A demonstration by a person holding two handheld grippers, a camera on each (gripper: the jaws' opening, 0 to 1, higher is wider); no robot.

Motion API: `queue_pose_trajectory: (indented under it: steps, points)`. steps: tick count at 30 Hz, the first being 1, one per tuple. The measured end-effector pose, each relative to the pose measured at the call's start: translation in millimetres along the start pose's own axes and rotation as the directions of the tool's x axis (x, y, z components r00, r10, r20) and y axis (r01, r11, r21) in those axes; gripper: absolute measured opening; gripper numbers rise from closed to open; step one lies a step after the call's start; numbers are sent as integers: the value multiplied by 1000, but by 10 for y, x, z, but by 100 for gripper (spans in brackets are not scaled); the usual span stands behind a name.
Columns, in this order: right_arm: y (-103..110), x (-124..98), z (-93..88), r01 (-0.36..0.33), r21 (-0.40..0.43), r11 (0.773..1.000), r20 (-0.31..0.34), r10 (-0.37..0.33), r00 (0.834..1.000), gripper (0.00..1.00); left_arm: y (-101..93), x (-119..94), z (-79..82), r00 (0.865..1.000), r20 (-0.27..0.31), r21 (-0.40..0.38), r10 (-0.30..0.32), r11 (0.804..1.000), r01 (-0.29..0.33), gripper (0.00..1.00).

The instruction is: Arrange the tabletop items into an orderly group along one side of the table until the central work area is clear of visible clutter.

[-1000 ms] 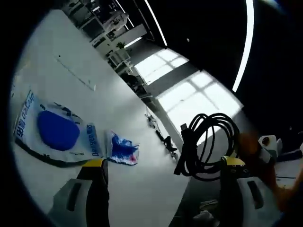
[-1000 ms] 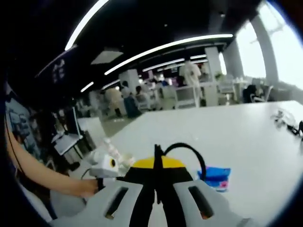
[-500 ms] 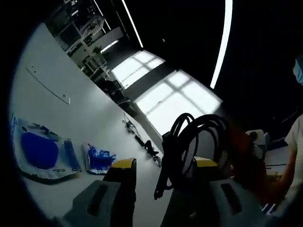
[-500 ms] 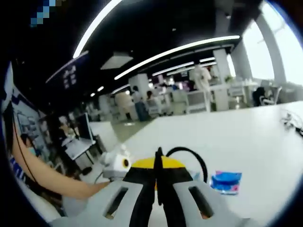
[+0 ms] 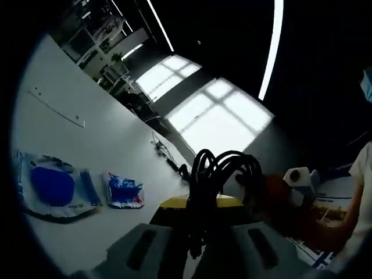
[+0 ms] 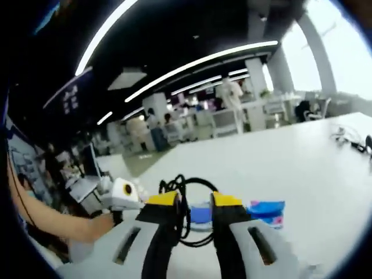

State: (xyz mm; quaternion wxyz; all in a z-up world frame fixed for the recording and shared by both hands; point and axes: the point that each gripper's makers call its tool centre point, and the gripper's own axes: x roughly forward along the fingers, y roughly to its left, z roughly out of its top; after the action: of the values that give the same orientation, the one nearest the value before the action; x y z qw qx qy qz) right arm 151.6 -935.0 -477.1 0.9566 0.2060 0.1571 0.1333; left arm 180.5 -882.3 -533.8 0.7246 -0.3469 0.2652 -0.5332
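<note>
A coiled black cable rises between the yellow-tipped jaws of my left gripper, which is shut on it. In the right gripper view the same cable hangs in the gap of my right gripper, whose jaws stand apart, open. On the white table lie a large blue-and-white packet and a small blue packet. The small blue packet also lies just beyond the right jaw.
A person's hand is close behind the cable, and an arm reaches in from the left. Loose dark cords lie at the table's far edge. Desks and people fill the office behind.
My left gripper has closed from wide open onto the cable coil. My right gripper, shut on the cable before, has opened.
</note>
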Motion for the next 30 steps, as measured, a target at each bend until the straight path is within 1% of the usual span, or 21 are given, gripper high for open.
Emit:
queue_pose_trajectory:
  steps: [1, 2, 3, 4, 6, 7, 9, 10, 11, 12, 14, 16, 17, 18, 19, 20, 21, 23, 26, 28, 30]
  points:
    - [-15, -1, -25, -17, 94, 995, 7, 17, 1000, 73, 38, -14, -9, 1000, -10, -2, 27, 1000, -27, 12]
    - [-13, 14, -75, -34, 145, 989, 5, 34, 999, 94, 61, -26, -1, 999, -7, 8, 39, 999, -39, 12]
    - [-2, -45, -201, -42, 206, 978, -45, 52, 998, 94, 54, -33, 1, 999, -8, -3, 36, 999, -36, 12]
    - [-66, -55, -261, -39, 223, 974, -39, 49, 998, 91, 56, -43, -1, 999, -10, -17, 40, 999, -41, 12]
    - [-35, -60, -384, -55, 273, 960, -52, 72, 996, 95, -12, -40, -5, 1000, -13, -40, 13, 999, -14, 12]
    - [-16, -62, -390, -64, 278, 958, -49, 81, 996, 92, -83, -31, -13, 1000, -19, -54, -14, 998, 13, 12]
    - [79, -56, -381, -107, 324, 940, -20, 120, 993, 89, -176, -20, -35, 998, -32, -76, -51, 996, 49, 12]
    - [137, -46, -373, -134, 354, 926, -7, 146, 989, 88, -213, -9, -46, 997, -38, -77, -62, 995, 59, 12]
    - [168, -39, -378, -147, 369, 918, -10, 161, 987, 84, -230, -3, -57, 997, -42, -69, -64, 996, 61, 12]
    - [150, -34, -382, -146, 370, 918, -8, 160, 987, 76, -249, -3, -86, 996, -56, -64, -68, 996, 65, 12]
    - [103, -13, -400, -130, 373, 918, -13, 146, 989, 64, -268, -10, -124, 995, -70, -64, -74, 996, 70, 12]
    - [77, -11, -413, -131, 374, 918, -18, 149, 989, 48, -293, -23, -155, 994, -76, -76, -76, 995, 71, 12]
    - [91, -12, -397, -142, 389, 910, -13, 160, 987, 37, -313, -33, -169, 994, -80, -71, -76, 995, 71, 12]
    - [76, -14, -408, -129, 381, 916, -20, 148, 989, 30, -308, -46, -161, 994, -76, -71, -75, 995, 69, 12]
    - [54, -22, -444, -122, 348, 929, -43, 146, 988, 22, -303, -56, -149, 995, -77, -64, -68, 996, 63, 12]
    - [46, -27, -470, -116, 324, 939, -62, 144, 988, 11, -294, -58, -142, 995, -76, -61, -66, 996, 61, 12]
    - [55, -27, -504, -116, 319, 941, -81, 149, 986, 5, -276, -59, -129, 995, -79, -54, -55, 997, 51, 12]
    - [64, -3, -526, -117, 315, 942, -92, 152, 984, 4, -242, -65, -143, 995, -95, -52, -37, 998, 32, 13]
    - [61, 17, -526, -111, 266, 958, -96, 141, 985, 1, -186, -76, -178, 992, -122, 7, 8, 1000, -7, 13]
    - [62, 34, -534, -114, 256, 960, -99, 144, 985, 1, -133, -93, -199, 989, -141, 81, 49, 996, -38, 15]
    - [25, 43, -543, -107, 254, 961, -94, 135, 986, 1, -88, -110, -182, 987, -141, 119, 76, 991, -60, 19]
